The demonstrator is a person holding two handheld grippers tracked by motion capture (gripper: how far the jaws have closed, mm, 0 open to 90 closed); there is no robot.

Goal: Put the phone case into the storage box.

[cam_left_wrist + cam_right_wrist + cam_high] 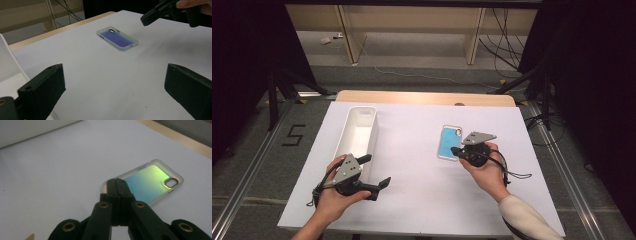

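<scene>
My right gripper [117, 182] has its jaws pressed flat together with nothing between them. In the right gripper view their tips sit over the near short end of the phone case [152, 183]; I cannot tell whether they touch it. The case runs away from the tips toward two o'clock, camera hole at the far end.

My left gripper [113, 95] has its jaws spread wide and holds nothing. In the left gripper view only bare white sheet [100, 75] lies between them, and the phone case [117, 38] lies well ahead at about twelve o'clock, flat on the sheet. The other gripper's closed tip [150, 17] hangs near the case's right end.

From the high view, the left gripper [374, 172] is at about seven o'clock on the table, just beside the near end of the long white bin [357, 132]. The right gripper [455, 150] is at about four o'clock, its tip at the near edge of the phone case [450, 140]. The case lies right of the table's middle, well apart from the bin. My right hand [484, 172] grips from behind, cream sleeve [524, 217] trailing to five o'clock.
</scene>
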